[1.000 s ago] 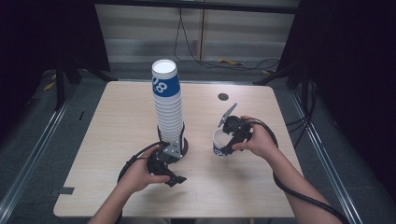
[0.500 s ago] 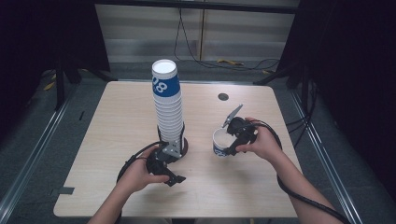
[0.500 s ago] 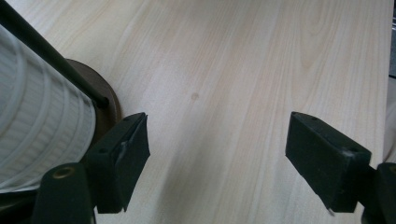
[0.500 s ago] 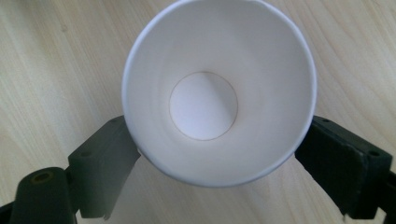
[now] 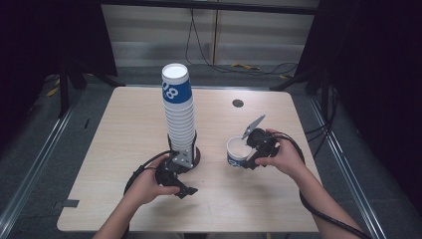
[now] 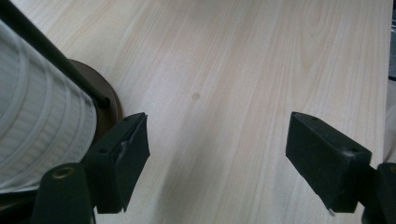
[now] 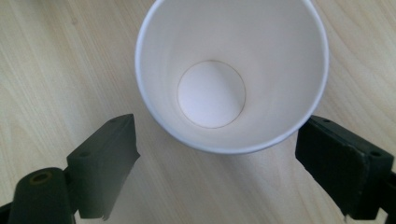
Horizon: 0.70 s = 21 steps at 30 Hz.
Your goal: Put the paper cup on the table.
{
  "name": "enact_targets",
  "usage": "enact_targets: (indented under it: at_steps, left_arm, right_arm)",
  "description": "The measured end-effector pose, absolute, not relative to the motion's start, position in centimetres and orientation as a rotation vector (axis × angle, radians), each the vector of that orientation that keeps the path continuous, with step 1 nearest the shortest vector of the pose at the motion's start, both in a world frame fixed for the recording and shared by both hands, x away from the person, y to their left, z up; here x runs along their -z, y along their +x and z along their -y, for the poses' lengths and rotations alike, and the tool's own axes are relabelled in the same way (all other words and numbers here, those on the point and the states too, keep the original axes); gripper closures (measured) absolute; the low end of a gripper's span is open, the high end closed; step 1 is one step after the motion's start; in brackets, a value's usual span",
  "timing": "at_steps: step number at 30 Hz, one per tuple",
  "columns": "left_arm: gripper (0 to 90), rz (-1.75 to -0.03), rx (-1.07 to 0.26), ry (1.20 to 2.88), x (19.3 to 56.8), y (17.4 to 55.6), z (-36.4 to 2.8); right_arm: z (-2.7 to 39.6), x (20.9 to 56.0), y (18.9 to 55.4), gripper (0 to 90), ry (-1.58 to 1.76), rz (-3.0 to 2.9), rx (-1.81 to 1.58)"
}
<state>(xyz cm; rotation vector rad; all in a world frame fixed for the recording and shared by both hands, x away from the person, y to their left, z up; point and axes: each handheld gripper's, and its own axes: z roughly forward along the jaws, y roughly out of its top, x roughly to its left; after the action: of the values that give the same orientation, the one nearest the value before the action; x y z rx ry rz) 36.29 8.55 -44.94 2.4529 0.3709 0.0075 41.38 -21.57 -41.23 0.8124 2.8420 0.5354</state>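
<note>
A tall stack of upside-down white paper cups (image 5: pixel 178 112), the top one with a blue band, stands on a round brown base (image 5: pixel 196 155) at mid table. My left gripper (image 5: pixel 181 172) lies at the stack's foot. In the left gripper view its jaws are open over bare wood, with the stack (image 6: pixel 37 135) just outside the left jaw. A single white cup (image 5: pixel 238 152) with a blue band stands upright to the right. My right gripper (image 5: pixel 246 157) straddles this cup (image 7: pixel 212 93). Its jaws have just been opening, and both pads are off the cup wall.
The light wooden table (image 5: pixel 124 129) has a small dark cable hole (image 5: pixel 238 103) at the back right. A thin black rod (image 6: pixel 51 51) runs up beside the stack from the base (image 6: pixel 105 100). Dark floor, metal rails and loose cables surround the table.
The right gripper's jaws have spread away from the single cup, which stays standing on the table. The left hand and the stack have not moved.
</note>
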Motion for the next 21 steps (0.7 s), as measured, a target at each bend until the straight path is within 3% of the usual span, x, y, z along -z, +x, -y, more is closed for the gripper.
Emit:
enact_targets:
  at_steps: [21]
  left_arm:
    - [20.4, -0.419, 0.003, 2.455, 45.1, 36.4, -9.7]
  right_arm:
    - [22.6, 41.5, 40.0, 12.1, 0.828, -2.829, -0.633]
